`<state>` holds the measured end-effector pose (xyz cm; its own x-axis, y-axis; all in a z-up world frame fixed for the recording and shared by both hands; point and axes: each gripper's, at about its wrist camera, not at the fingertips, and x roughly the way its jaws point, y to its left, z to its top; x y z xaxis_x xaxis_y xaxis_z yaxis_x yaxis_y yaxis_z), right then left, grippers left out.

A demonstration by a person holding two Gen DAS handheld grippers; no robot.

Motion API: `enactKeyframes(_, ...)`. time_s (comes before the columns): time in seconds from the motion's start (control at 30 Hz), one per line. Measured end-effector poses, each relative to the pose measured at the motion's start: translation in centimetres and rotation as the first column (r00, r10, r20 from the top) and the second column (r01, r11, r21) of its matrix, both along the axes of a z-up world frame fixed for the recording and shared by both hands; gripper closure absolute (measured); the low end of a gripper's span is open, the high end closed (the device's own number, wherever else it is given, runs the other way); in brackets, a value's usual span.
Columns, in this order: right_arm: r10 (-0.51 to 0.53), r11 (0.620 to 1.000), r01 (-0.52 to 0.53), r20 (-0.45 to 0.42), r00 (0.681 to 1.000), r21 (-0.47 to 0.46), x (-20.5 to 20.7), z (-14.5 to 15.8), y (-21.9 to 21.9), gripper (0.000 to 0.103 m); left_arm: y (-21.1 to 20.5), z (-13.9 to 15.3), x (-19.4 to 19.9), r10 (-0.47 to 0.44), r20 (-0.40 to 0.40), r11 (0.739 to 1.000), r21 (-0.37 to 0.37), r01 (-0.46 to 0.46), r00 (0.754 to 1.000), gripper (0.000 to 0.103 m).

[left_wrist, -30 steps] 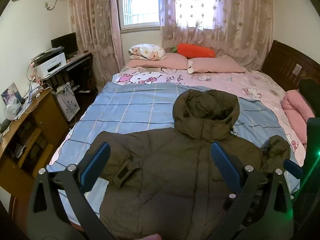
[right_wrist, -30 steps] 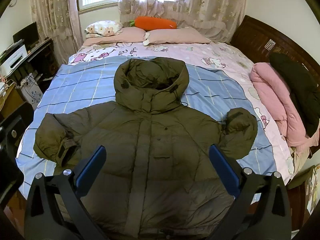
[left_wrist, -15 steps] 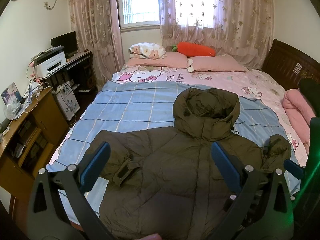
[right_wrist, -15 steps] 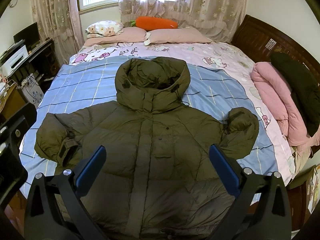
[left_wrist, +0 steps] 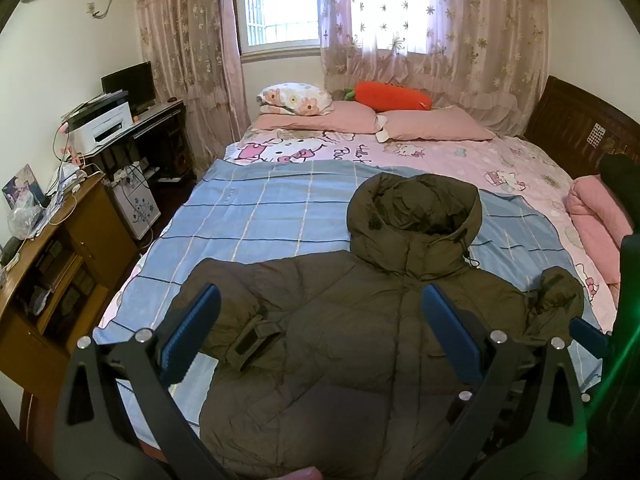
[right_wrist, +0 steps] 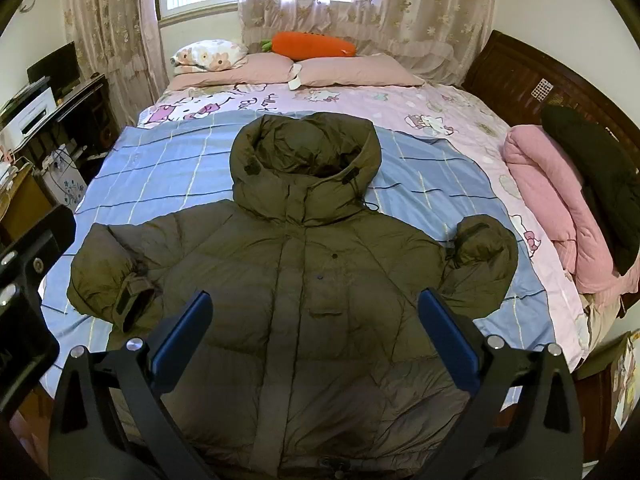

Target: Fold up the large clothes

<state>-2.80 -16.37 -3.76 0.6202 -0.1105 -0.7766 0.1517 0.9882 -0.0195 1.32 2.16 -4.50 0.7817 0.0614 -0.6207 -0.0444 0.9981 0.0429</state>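
An olive hooded puffer jacket (right_wrist: pixel 304 280) lies front up on the blue checked sheet (right_wrist: pixel 168 168), hood toward the pillows, both sleeves folded in at its sides. It also shows in the left wrist view (left_wrist: pixel 352 320). My left gripper (left_wrist: pixel 320 332) is open and empty, held above the jacket's left sleeve and chest. My right gripper (right_wrist: pixel 316 336) is open and empty, held above the jacket's lower front. Neither touches the cloth.
Pink pillows (right_wrist: pixel 352 68) and a carrot plush (right_wrist: pixel 312 44) lie at the bed's head. A rolled pink blanket (right_wrist: pixel 560 208) with a dark garment (right_wrist: pixel 600 176) lies at the right edge. A desk with a printer (left_wrist: pixel 104 128) and a wooden cabinet (left_wrist: pixel 48 264) stand left of the bed.
Both views have shifted very slightly; the jacket sits a touch lower in the right wrist view. Both grippers stay open.
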Motion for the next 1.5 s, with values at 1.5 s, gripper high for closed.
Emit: enactKeyframes(1.5, 0.009, 1.000, -0.009, -0.012, 1.000, 0.000, 0.1, -1.0, 1.2, 0.001, -0.4, -1.5, -0.2, -0.001, -0.015, 1.000, 0.003, 0.001, 1.000, 0.002)
